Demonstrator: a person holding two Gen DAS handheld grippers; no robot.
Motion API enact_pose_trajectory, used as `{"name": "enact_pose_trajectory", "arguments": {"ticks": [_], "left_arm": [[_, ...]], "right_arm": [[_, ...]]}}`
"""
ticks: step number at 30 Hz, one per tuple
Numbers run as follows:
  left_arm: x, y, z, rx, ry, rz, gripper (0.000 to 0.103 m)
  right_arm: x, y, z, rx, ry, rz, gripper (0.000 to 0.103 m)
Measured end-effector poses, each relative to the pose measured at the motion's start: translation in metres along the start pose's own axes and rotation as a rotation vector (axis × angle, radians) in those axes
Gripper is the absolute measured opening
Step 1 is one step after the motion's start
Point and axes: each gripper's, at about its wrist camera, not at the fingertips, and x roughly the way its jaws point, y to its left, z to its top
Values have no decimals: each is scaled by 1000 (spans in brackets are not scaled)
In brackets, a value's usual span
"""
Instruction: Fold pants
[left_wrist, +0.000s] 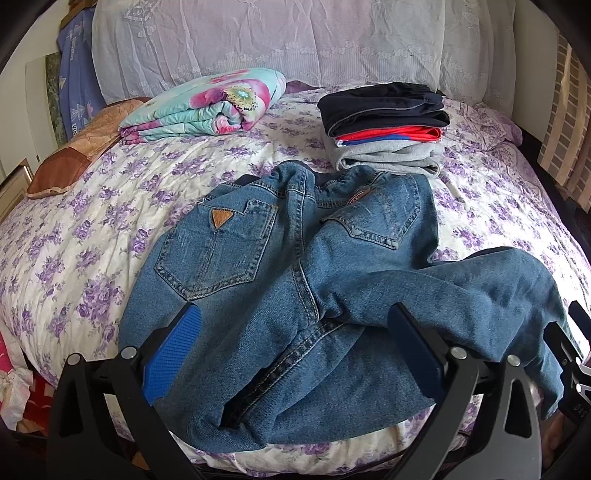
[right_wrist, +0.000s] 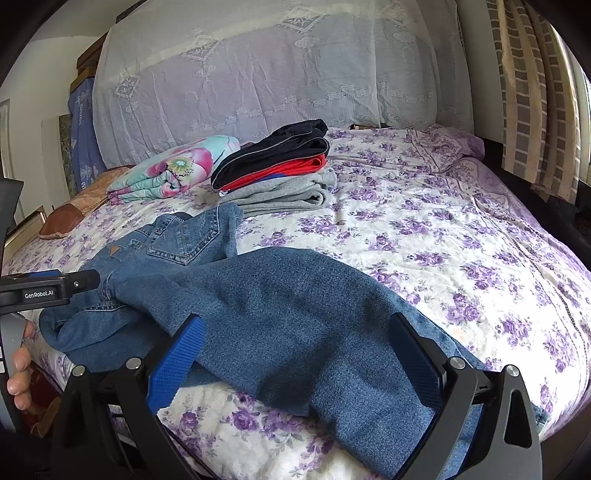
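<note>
Purple-flowered white bedding covers the bed (left_wrist: 110, 221), which fills most of both views, with a lace-draped headboard (left_wrist: 258, 40) across its far end. Blue denim jeans (left_wrist: 295, 288) lie rumpled on the near half of the bed, back pockets facing up and the waistband toward the headboard; one leg is thrown sideways over the other and runs off toward the right edge of the mattress, its lower end hanging near the bed's front edge in the right wrist view. Beyond the waistband, just past it, sits a stack of folded clothes (left_wrist: 384, 129): dark garment on top, red and blue in the middle, grey at the bottom. Left of that stack, apart from it, lies a folded floral quilt (left_wrist: 207, 107) in teal and pink, and a brown pillow (left_wrist: 70, 166) rests at the left edge. The left gripper (left_wrist: 295, 343) hovers low over the crotch and upper legs of the jeans, its blue-padded fingers spread wide and holding nothing. The right gripper (right_wrist: 295, 354) hangs over the crossed leg, fingers likewise wide apart and empty. At the left edge of the right wrist view, a hand (right_wrist: 18, 369) grips the other tool's handle.
</note>
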Motion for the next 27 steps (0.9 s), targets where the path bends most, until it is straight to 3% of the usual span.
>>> {"name": "enact_pose_trajectory", "arguments": {"ticks": [15,20,22,23,25,27], "left_arm": [[0,20,9,1,-5,9,98],[5,82,51,-46,-6,-19,98],[34,107,72,-66,54,-29,98],[62,118,82,-66,129,-43,98],[109,130,90,-81,249,-80,98],[153,137,91,-104,361,-68,98]], "right_arm": [[8,8,7,-21,30,4,99],[32,7,58,-23,94,153,100],[59,15,91,-26,166,262,100],[74,21,105,-30,184,288,100],[112,40,128,-74,226,302,100],[156,57,140,-94,296,267,100]]}}
